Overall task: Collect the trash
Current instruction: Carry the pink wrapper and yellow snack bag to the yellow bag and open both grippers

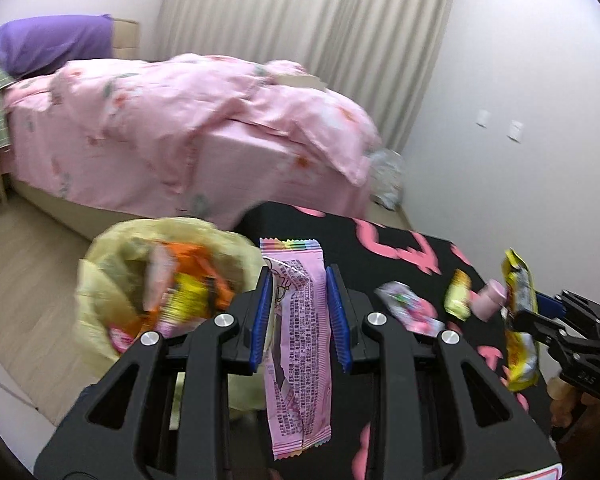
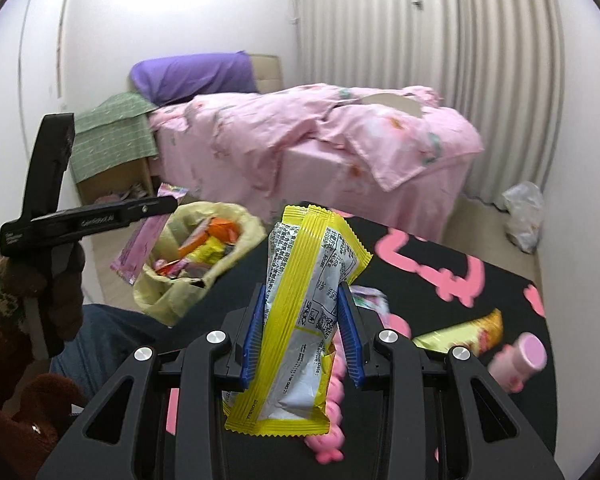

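Observation:
My left gripper (image 1: 299, 276) is shut on a long pink snack wrapper (image 1: 300, 344) that hangs down between its blue pads. It hovers beside the open mouth of a pale yellow trash bag (image 1: 112, 276) holding several wrappers. My right gripper (image 2: 303, 292) is shut on a yellow and silver wrapper (image 2: 300, 360) above the black table (image 2: 440, 264). The left wrist view shows that wrapper (image 1: 520, 320) at the right, in the right gripper (image 1: 540, 306). In the right wrist view the left gripper (image 2: 168, 204) holds the pink wrapper (image 2: 140, 244) just left of the bag (image 2: 228, 220).
On the pink-patterned table lie a yellow-green wrapper (image 2: 468, 332), a small pink bottle (image 2: 520, 356), a pink-white wrapper (image 1: 408, 308) and a pink toy (image 2: 328, 448). Behind stands a bed with a pink duvet (image 1: 180, 128). A white plastic bag (image 2: 524, 216) sits on the floor.

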Motion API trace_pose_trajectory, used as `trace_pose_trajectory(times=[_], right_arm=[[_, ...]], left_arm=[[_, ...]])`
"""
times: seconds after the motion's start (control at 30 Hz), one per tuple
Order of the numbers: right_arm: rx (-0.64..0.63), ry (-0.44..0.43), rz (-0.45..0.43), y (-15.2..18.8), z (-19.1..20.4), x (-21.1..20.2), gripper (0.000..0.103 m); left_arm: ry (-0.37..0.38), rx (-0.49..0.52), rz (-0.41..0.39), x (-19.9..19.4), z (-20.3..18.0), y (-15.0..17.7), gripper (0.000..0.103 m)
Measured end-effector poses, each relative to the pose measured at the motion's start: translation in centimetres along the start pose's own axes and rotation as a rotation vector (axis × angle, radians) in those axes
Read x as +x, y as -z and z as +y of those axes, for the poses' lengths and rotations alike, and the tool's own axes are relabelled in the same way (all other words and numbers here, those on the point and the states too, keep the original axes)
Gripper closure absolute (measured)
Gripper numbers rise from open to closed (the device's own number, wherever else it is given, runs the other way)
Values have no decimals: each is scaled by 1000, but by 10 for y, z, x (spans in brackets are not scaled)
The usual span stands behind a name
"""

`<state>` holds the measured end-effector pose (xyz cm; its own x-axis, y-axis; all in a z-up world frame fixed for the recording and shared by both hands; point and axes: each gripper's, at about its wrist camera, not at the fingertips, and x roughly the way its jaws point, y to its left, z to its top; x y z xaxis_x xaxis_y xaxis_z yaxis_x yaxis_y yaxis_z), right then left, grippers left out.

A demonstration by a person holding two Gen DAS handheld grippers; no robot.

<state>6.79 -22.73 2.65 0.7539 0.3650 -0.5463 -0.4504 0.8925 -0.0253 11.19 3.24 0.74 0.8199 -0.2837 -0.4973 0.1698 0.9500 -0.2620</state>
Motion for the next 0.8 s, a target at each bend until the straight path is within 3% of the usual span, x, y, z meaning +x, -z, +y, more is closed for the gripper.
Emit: trace_pose_trajectory(times=[0.17, 0.37, 0.43, 0.57, 0.7, 0.8], right_arm=[[-59, -50, 37, -24, 12, 44, 69], [-36, -105, 62, -56, 14, 99, 69], [-26, -120, 68, -65, 15, 115, 69], [-5, -163, 95, -81, 18, 151, 69], [-21, -202, 135, -88, 29, 182, 69], [-51, -226, 168, -90, 43, 208, 69]], left_arm=[[-127, -115, -30, 21, 70, -9, 77], [-140, -251, -54, 66, 119, -11, 77], [-142, -246, -23, 90, 122, -7, 77], [-139, -196, 122, 128, 117, 11, 77], [-175, -180, 217, 125, 122, 35, 77], [-160, -191, 224, 112, 130, 43, 77]])
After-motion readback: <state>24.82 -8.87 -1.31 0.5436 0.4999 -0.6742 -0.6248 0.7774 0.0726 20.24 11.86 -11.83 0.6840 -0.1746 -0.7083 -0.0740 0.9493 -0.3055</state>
